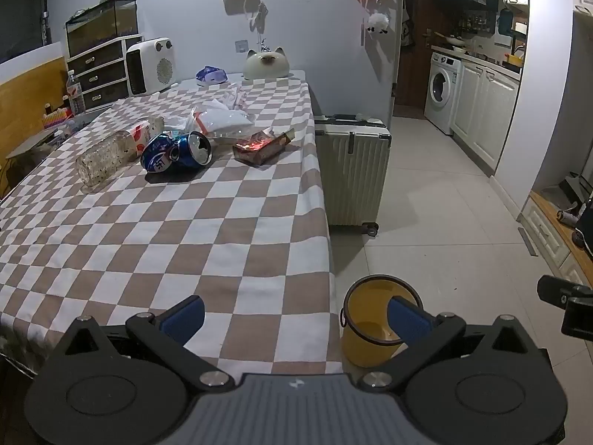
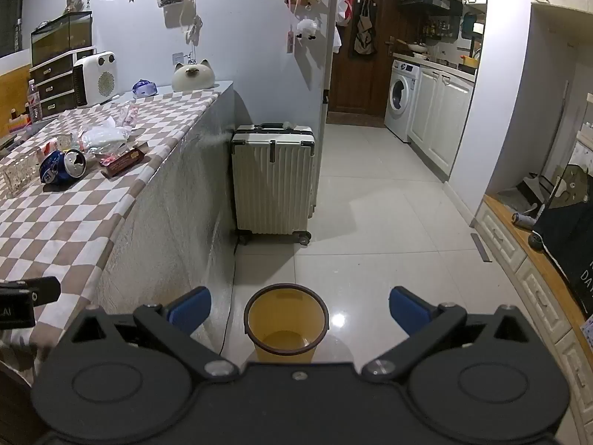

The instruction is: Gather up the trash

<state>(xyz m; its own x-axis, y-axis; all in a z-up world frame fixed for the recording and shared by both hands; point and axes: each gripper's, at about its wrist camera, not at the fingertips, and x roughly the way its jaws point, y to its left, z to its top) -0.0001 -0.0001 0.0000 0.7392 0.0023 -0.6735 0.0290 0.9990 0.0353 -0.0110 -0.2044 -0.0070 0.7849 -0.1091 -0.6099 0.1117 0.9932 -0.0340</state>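
- The left gripper (image 1: 296, 315), black with blue pads, hangs over the near edge of the table with its jaws spread wide and nothing between them; the right gripper (image 2: 300, 307) is equally wide and empty, poised above the floor.
- Directly below the right gripper stands the round yellow plastic waste bin with a dark rim (image 2: 286, 319), on the floor just beside the table's near corner; what shows of its inside looks empty.
- By my judgement nothing has been collected yet: all the rubbish lies in a cluster well up the table.
- That cluster holds a crushed blue drink can (image 1: 177, 152), a clear plastic bottle lying on its side (image 1: 105, 157), a flattened red-brown cardboard packet (image 1: 261, 145) and crumpled white plastic bags (image 1: 222, 120).
- The table wears a brown-and-white checked cloth (image 1: 185, 230), flat and otherwise bare near the grippers.
- Beyond it are a white ribbed suitcase (image 2: 272, 181), pale glossy floor tiles (image 2: 389, 222) and a kitchen with a white washing machine (image 2: 402, 98).
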